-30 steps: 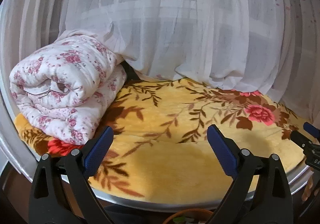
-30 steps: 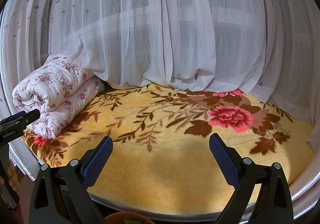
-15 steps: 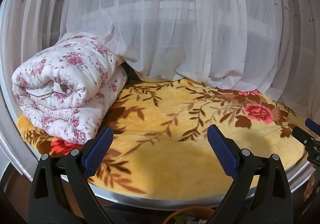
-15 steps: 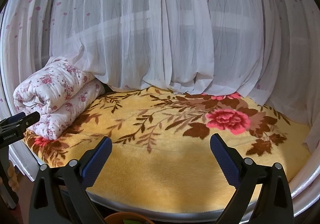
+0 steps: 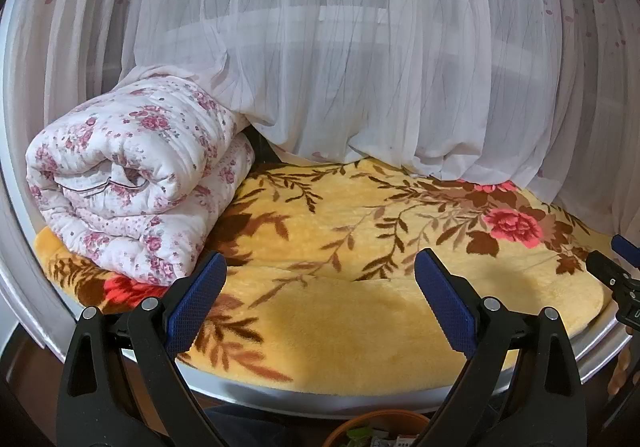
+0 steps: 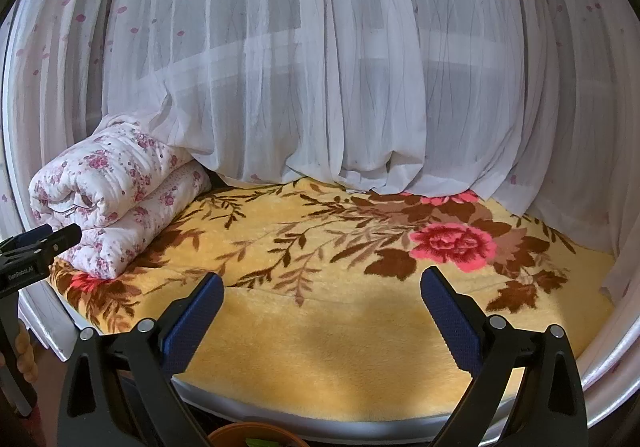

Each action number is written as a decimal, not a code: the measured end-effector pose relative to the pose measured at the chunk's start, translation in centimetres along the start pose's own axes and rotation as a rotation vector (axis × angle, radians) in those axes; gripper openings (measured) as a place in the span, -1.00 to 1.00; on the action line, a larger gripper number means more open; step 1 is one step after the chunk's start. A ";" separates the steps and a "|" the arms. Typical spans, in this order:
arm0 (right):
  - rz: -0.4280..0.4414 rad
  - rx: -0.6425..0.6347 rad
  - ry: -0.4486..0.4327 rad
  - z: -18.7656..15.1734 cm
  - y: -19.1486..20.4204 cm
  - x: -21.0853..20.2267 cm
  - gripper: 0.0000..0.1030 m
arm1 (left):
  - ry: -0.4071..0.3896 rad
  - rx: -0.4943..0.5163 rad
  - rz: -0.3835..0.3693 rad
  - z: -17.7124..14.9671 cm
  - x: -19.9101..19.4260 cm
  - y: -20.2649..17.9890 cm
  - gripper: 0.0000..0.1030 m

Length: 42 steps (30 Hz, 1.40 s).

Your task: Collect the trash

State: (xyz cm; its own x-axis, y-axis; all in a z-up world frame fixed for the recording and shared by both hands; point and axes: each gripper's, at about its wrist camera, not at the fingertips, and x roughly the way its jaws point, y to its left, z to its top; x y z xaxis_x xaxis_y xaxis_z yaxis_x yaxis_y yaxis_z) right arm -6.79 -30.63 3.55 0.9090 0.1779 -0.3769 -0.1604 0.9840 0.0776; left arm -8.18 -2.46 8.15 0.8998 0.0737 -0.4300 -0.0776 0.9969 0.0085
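Note:
I see no loose trash on the yellow floral blanket (image 5: 360, 319). My left gripper (image 5: 320, 287) hovers open over the blanket's front edge with nothing between its blue pads. My right gripper (image 6: 322, 295) is also open and empty, to the right over the same blanket; its tip (image 5: 612, 271) shows at the left wrist view's right edge. The left gripper's tip (image 6: 44, 243) shows at the right wrist view's left edge. An orange-brown pot (image 5: 376, 421) sits just below the left gripper, with green bits and small paper scraps inside. Its rim (image 6: 252, 432) also peeks in under the right gripper.
A rolled white quilt with pink flowers (image 5: 136, 183) lies on the blanket's left end. A sheer white curtain with pink dots (image 5: 360, 67) hangs behind and drapes onto the blanket. The platform's white rim (image 5: 320, 401) runs along the front.
Both views have drifted slightly; the quilt looks a little closer in the left wrist view, and more of the pot shows at the bottom. Both grippers have stayed open.

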 end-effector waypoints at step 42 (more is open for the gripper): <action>0.003 0.002 0.000 -0.3 0.1 -0.2 0.89 | -0.116 0.003 0.052 0.4 -3.0 -0.9 0.80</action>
